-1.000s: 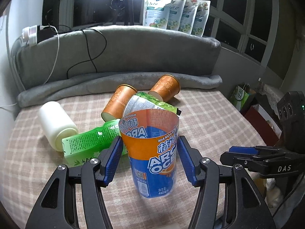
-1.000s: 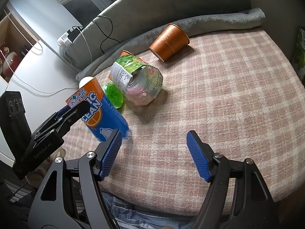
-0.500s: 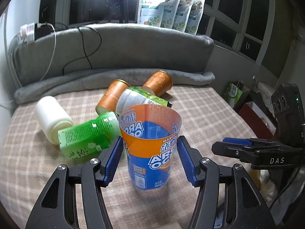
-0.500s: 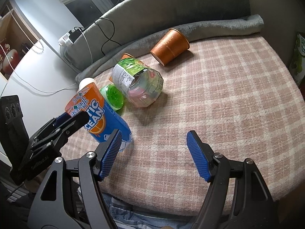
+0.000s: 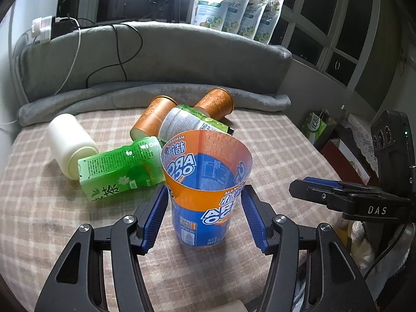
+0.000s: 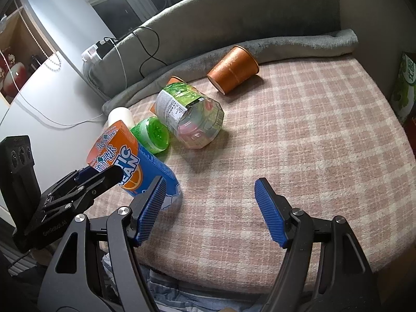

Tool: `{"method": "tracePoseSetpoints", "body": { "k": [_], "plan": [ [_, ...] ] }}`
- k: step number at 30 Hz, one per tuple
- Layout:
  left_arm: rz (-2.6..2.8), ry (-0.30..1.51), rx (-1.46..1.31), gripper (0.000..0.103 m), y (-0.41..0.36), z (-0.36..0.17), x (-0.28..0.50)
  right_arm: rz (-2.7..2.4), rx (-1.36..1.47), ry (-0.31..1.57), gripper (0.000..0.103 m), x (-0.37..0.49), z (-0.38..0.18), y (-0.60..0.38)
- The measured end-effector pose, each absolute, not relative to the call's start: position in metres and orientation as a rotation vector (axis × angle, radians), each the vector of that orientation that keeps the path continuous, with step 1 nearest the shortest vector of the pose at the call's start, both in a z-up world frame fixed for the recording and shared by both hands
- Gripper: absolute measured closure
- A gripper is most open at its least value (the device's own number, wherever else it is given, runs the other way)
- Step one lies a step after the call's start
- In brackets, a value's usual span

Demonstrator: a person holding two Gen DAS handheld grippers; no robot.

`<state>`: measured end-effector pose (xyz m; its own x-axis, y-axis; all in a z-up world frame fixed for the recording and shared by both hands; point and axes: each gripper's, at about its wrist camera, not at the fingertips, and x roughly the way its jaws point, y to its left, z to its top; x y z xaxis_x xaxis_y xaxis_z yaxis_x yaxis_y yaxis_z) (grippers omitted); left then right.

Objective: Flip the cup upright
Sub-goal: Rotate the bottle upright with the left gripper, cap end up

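Two grippers are in view over a pink plaid blanket (image 6: 299, 135). The left gripper (image 5: 205, 217) brackets the orange-and-blue cup (image 5: 205, 182), which stands mouth-up on the blanket, leaning slightly. Its blue pads (image 5: 156, 215) sit at either side of the cup's lower body; whether they press the wall or stand just clear cannot be told from the left wrist view, and the right wrist view hides that contact behind the gripper's own black finger. The right gripper (image 6: 210, 213) is spread wide with nothing between its fingers, just beside the cup's base.

Behind the cup lie a green bottle (image 5: 119, 171), a white bottle (image 5: 69, 144), a clear jar with a green label (image 6: 191, 118) and two brown paper cups, one (image 6: 234, 70) well apart and the other (image 5: 152, 118) largely hidden by the jar (only its rim edge shows from the right). Four refill pouches (image 5: 234, 10) stand on the grey headboard (image 5: 156, 59).
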<state>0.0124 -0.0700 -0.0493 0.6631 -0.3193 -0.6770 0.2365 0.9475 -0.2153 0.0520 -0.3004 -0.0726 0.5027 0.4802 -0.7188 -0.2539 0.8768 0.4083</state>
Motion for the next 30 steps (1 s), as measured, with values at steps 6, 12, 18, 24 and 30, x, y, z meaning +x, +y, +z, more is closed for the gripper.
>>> {"method": "tracePoseSetpoints", "body": {
  "k": [6,12,18,24,30],
  "plan": [
    [-0.325,0.791,-0.112,0.045,-0.068,-0.050,0.007,0.445,0.250,0.933,0.030,0.050,-0.070,-0.298],
    [-0.340,0.793,-0.116,0.042,-0.065,-0.048,0.002,0.437,0.228,0.913,0.030,0.047,-0.066,-0.294],
    [-0.344,0.795,-0.122,0.036,-0.063,-0.047,-0.003,0.427,0.203,0.889,0.030,0.043,-0.063,-0.290],
    [-0.342,0.789,-0.131,0.036,-0.056,-0.044,-0.012,0.417,0.176,0.851,0.030,0.038,-0.059,-0.285],
    [-0.341,0.777,-0.136,0.035,-0.051,-0.039,-0.020,0.402,0.131,0.797,0.021,0.032,-0.053,-0.279]
  ]
}}
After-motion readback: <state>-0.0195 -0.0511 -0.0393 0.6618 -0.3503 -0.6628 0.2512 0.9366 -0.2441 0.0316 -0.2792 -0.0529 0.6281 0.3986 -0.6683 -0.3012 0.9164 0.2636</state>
